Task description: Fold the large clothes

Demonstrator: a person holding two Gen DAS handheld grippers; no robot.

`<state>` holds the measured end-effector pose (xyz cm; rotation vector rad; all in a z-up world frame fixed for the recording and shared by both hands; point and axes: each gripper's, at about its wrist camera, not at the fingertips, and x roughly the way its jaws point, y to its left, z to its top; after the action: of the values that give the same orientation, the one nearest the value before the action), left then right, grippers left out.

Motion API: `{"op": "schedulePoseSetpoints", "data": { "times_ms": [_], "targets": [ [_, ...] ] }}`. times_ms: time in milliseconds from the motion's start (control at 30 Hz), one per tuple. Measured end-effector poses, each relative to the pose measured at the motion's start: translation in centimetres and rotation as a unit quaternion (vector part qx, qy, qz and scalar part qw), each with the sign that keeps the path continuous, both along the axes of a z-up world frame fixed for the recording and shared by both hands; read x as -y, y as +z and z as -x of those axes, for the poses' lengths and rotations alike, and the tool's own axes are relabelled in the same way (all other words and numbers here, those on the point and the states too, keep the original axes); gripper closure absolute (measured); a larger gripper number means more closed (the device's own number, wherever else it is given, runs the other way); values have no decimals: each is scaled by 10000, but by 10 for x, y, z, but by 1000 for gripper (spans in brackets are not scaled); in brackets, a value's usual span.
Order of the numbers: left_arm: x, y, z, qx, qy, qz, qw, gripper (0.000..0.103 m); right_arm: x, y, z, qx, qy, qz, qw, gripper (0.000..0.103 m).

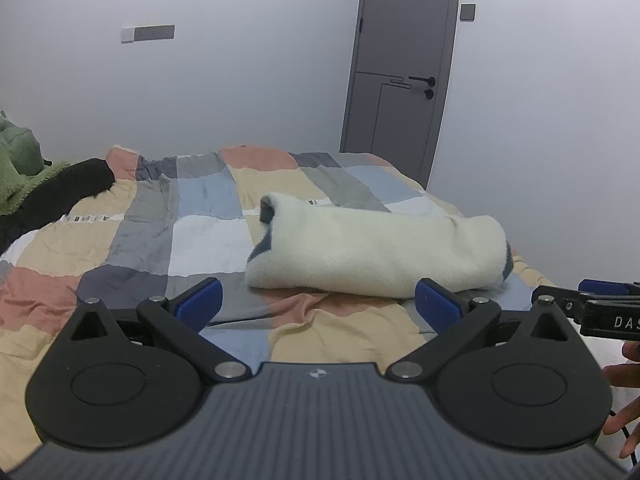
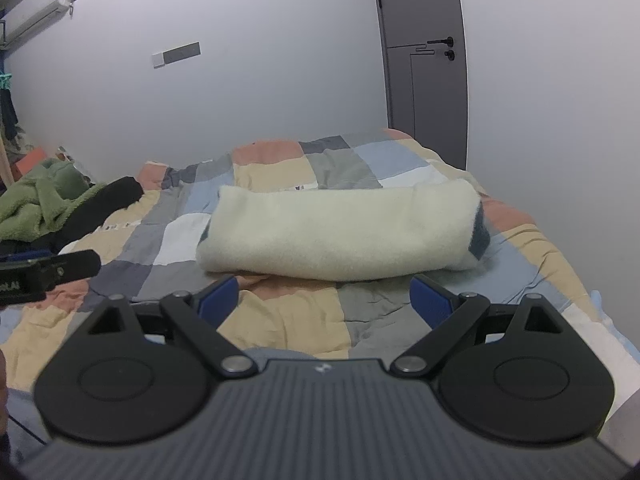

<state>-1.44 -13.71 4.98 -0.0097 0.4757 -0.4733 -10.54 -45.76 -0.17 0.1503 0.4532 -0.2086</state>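
A cream fleece garment with dark grey-blue trim (image 1: pixel 372 248) lies folded into a thick bundle on the patchwork bed cover (image 1: pixel 120 248); it also shows in the right wrist view (image 2: pixel 340 232). My left gripper (image 1: pixel 318 304) is open and empty, just short of the bundle's near edge. My right gripper (image 2: pixel 324 298) is open and empty, also just in front of the bundle. The right gripper shows at the right edge of the left wrist view (image 1: pixel 600 304), and the left gripper at the left edge of the right wrist view (image 2: pixel 48 270).
A pile of green and black fleece clothes (image 2: pixel 52 204) lies at the bed's far left, also in the left wrist view (image 1: pixel 24 176). A grey door (image 1: pixel 404 64) stands behind the bed. The bed's right edge (image 2: pixel 592 304) runs beside a white wall.
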Motion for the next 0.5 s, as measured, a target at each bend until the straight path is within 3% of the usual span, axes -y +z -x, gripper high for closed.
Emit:
{"op": "schedulePoseSetpoints", "data": {
  "times_ms": [500],
  "targets": [
    [-5, 3, 7, 2, -65, 124, 9999, 0, -1, 4, 3, 8, 8, -15, 10000, 9]
  ]
}}
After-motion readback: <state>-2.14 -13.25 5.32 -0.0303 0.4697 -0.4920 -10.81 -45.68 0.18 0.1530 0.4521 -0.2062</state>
